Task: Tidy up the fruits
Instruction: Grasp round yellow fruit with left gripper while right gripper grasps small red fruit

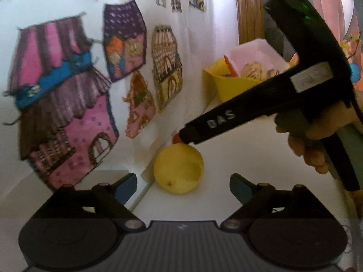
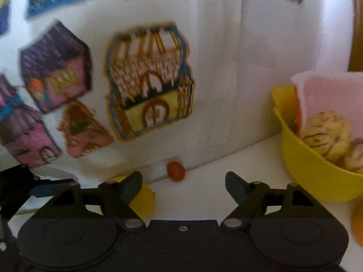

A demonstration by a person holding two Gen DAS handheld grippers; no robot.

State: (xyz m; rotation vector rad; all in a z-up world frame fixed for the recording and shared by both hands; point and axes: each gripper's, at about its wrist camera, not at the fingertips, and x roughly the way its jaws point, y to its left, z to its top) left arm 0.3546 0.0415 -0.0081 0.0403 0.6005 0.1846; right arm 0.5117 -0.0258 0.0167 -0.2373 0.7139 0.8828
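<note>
My right hand-held gripper (image 1: 181, 139), lettered "DAS", and my left hand-held gripper (image 1: 182, 184) both gape empty near the yellow fruit (image 1: 178, 168) at the desk's (image 1: 249, 158) back edge.

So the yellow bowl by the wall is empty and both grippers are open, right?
Not quite. The yellow bowl is not empty: the right wrist view shows pale speckled fruits inside it, along with a pink container. The rest holds: the left gripper and the right gripper both have their jaws spread apart.
</note>
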